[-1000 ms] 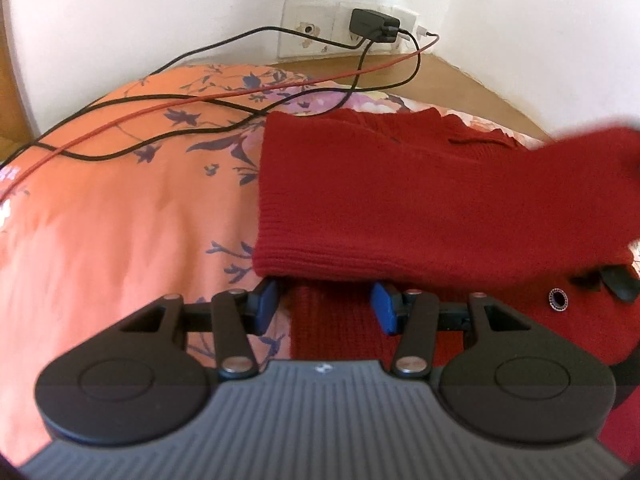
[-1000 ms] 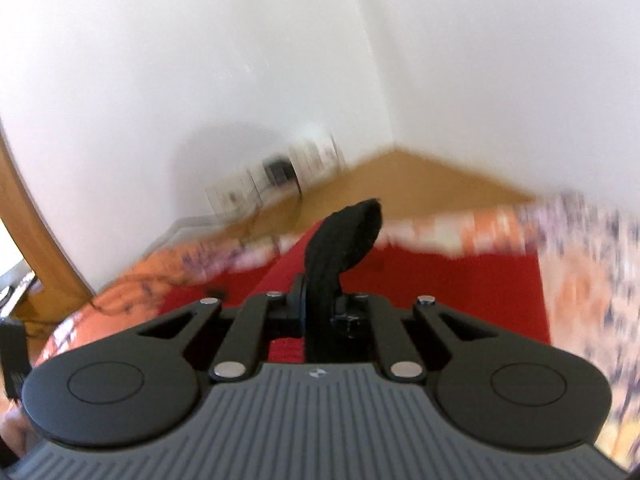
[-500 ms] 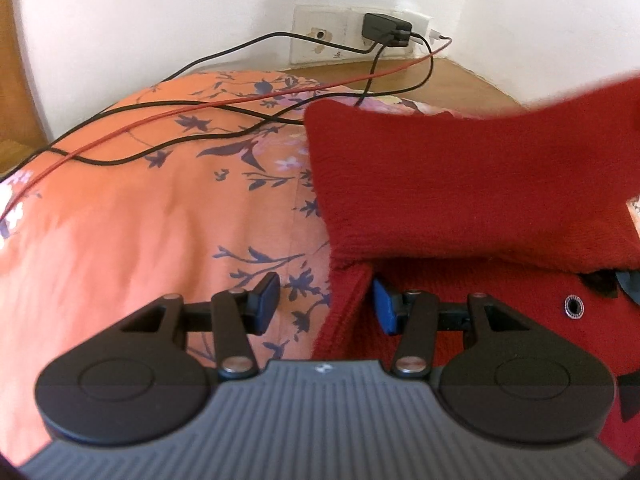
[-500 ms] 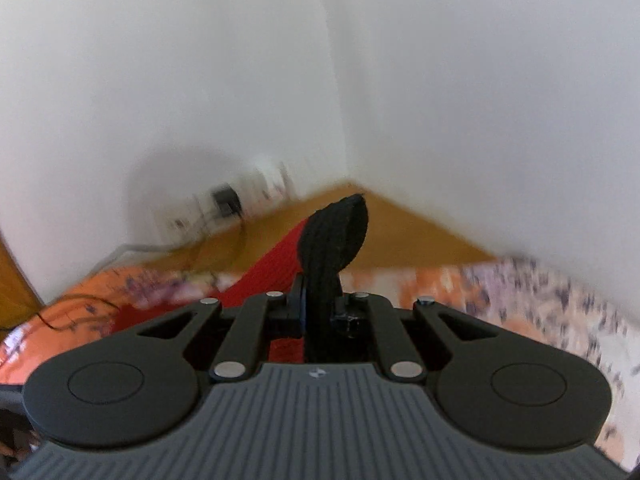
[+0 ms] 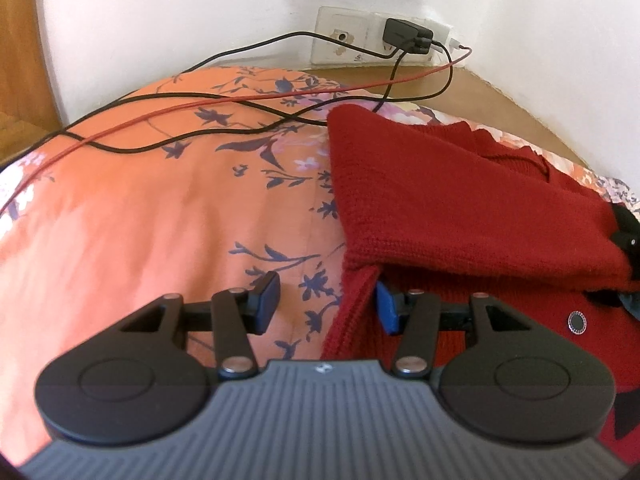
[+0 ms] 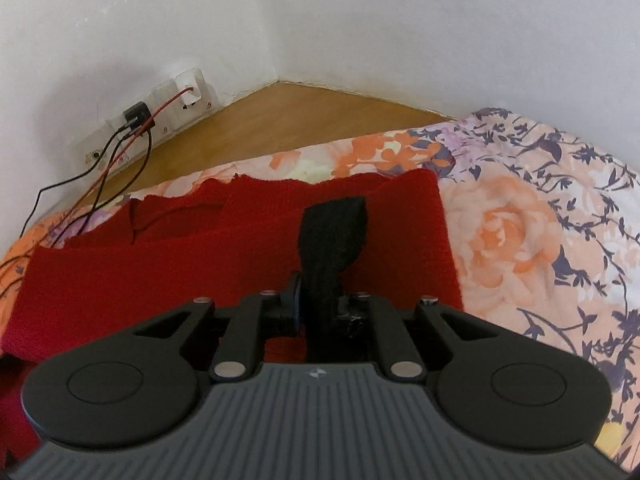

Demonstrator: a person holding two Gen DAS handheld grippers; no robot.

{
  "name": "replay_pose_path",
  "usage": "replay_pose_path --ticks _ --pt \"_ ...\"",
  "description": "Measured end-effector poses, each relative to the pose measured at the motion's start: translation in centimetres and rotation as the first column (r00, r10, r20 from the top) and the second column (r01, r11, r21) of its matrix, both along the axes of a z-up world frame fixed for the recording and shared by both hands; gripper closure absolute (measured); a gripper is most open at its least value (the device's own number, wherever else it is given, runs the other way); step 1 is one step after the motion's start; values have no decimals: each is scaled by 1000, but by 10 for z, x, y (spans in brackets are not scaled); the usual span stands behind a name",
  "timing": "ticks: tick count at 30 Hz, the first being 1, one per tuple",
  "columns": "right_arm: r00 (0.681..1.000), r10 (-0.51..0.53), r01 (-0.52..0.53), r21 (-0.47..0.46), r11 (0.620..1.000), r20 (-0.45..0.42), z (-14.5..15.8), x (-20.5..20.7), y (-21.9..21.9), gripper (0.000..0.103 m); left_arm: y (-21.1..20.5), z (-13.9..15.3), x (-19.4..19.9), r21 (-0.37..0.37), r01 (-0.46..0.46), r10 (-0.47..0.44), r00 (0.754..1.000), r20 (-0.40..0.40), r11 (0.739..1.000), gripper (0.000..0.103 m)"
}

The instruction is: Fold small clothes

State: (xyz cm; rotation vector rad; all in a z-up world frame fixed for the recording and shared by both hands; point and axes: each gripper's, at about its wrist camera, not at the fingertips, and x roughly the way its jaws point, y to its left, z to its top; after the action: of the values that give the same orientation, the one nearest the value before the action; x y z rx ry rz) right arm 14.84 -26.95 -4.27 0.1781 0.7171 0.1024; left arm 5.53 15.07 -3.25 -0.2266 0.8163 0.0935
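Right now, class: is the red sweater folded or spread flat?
Folded: one layer of the sweater lies doubled over another, its fold edge beside the open left hand-held gripper.

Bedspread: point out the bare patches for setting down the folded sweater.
Free: the orange bedspread left of the sweater, below the cables; also the rose print right of it. Crowded: the cables' strip near the sockets.

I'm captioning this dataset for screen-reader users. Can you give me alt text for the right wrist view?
The right gripper is shut on a black strap, over a red knitted garment lying on a floral bedspread. Behind, cables run to wall sockets in a white corner.
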Motion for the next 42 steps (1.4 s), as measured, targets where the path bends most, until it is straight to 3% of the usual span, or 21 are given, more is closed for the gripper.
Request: replay_pose_path --ticks 2,7,9,18,25,35,38,42 --pt "1000 -5 5 10 1000 -2 2 -1 -1 80 1 1 -1 -7 -2 2 1000 -8 1000 51" --pt "1000 3 -3 12 1000 9 21 -15 -5 51 5 7 -8 -35 -19 19 1000 -14 999 51" --pt "999 28 -29 26 999 16 27 -26 -11 46 6 10 -13 -41 -31 30 999 -14 999 51" --pt "994 108 -109 63 992 34 47 -86 -36 44 -5 34 -49 -2 -38 38 999 17 999 51" --pt "993 107 -110 76 991 42 52 -139 -44 44 -16 45 -78 -53 4 -4 1000 2 999 51" --pt "1000 1 -3 64 998 26 46 -205 -48 42 -14 44 -116 -91 61 -62 998 -8 994 51" --pt "999 -26 25 61 998 22 41 -224 -49 33 -12 40 -126 -102 74 -76 997 -12 992 51" --pt "999 -49 48 56 997 23 34 -245 -48 31 -9 36 -137 -115 99 -101 995 -9 988 51"
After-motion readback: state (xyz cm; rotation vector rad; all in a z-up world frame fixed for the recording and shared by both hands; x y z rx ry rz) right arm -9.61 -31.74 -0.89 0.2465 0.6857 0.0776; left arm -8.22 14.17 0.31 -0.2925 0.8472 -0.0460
